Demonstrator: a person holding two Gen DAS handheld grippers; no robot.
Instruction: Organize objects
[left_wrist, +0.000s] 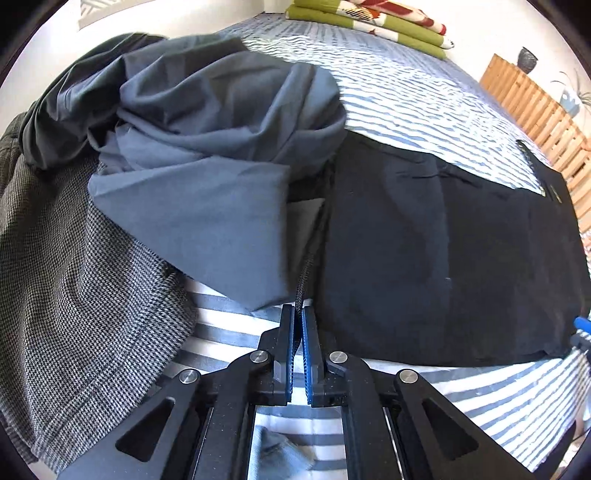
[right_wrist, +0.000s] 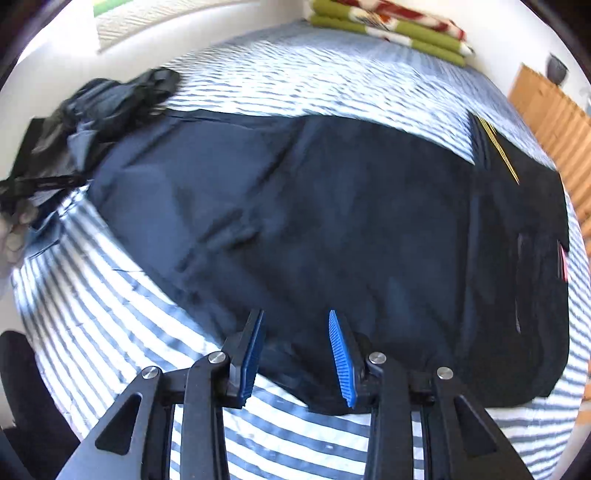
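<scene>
A dark navy garment (right_wrist: 314, 221) lies spread flat on the striped bed (right_wrist: 258, 435); it also shows in the left wrist view (left_wrist: 443, 258). My left gripper (left_wrist: 299, 314) is shut on a black braided drawstring (left_wrist: 303, 280) at the garment's left edge. My right gripper (right_wrist: 295, 325) is open, its fingers over the garment's near hem, holding nothing. A crumpled grey-blue garment (left_wrist: 207, 155) and a grey houndstooth garment (left_wrist: 74, 288) lie in a pile to the left; the pile shows blurred in the right wrist view (right_wrist: 103, 107).
Folded green, white and red bedding (left_wrist: 369, 18) sits at the far end of the bed. A wooden slatted piece (left_wrist: 535, 114) with a dark vase (left_wrist: 526, 59) stands at the right. The other gripper's blue tip (left_wrist: 581, 325) shows at the right edge.
</scene>
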